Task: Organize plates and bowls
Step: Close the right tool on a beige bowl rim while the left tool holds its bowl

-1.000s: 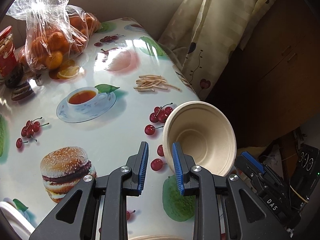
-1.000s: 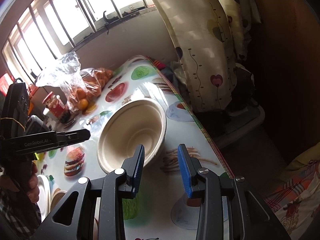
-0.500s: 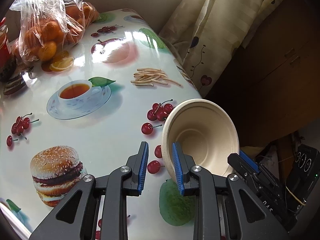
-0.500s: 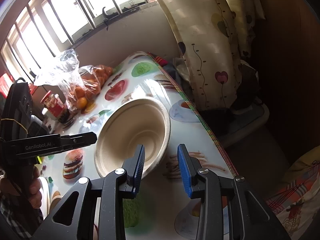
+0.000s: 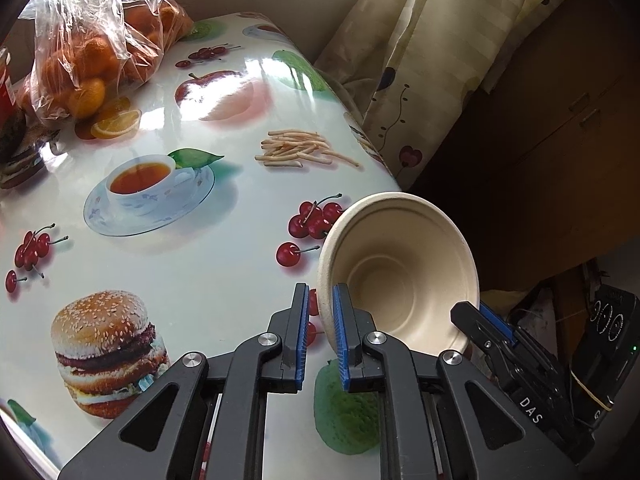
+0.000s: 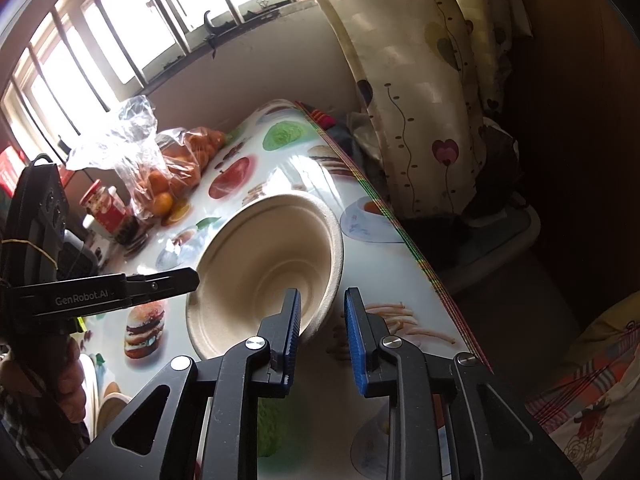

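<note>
A beige paper bowl (image 5: 400, 272) is held tilted above the right edge of the table. My left gripper (image 5: 320, 332) is shut on its near rim. In the right wrist view the same bowl (image 6: 264, 268) fills the middle, with the left gripper's finger touching its left rim. My right gripper (image 6: 320, 332) straddles the bowl's right rim with a clear gap between its blue pads, so it is open. The right gripper also shows in the left wrist view (image 5: 492, 328) at the bowl's lower right. More plates (image 6: 94, 392) lie at the table's near left edge.
The table has a glossy food-print cloth (image 5: 192, 248). A plastic bag of oranges (image 5: 92, 52) and a red jar (image 6: 102, 208) stand at the far left. A patterned curtain (image 6: 420, 92) hangs past the table's right edge (image 6: 408, 240).
The bowl has stayed in the left gripper's hold. The right gripper has moved in closer to the bowl's right rim. Both views shifted slightly.
</note>
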A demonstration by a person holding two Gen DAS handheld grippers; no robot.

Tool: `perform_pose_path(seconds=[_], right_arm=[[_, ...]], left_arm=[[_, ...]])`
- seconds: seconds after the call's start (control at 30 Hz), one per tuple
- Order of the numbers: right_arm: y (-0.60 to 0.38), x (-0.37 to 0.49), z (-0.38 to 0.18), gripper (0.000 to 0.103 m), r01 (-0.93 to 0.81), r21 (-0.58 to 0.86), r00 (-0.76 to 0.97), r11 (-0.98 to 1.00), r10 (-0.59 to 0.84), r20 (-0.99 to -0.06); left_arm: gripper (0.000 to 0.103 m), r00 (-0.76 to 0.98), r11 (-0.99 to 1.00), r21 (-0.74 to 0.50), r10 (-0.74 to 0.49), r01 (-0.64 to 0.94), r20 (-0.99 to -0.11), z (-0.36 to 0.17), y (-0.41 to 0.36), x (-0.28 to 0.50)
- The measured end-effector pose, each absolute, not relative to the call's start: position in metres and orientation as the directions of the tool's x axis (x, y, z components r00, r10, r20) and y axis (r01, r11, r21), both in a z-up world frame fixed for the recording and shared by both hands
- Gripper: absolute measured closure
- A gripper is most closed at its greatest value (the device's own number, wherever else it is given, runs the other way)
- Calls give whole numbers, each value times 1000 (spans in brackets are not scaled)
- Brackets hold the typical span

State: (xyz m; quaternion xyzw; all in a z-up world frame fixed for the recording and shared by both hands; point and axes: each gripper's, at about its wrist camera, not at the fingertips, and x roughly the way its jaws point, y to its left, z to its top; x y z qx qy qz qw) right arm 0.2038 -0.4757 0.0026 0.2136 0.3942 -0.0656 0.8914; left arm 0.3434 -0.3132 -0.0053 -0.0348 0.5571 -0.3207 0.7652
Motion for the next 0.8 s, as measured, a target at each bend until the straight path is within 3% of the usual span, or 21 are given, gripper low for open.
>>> perform_pose_path(seconds=[0.2, 0.8], right_arm=[[-475, 204, 2, 86, 284, 327, 679, 901, 52, -732], [-473, 199, 7, 86, 279, 328, 689, 903, 51, -723]], left_arm=[[95, 178, 789, -408, -532, 459, -828, -4, -315, 341], [95, 189, 785, -416, -544, 459, -818, 4, -309, 335]])
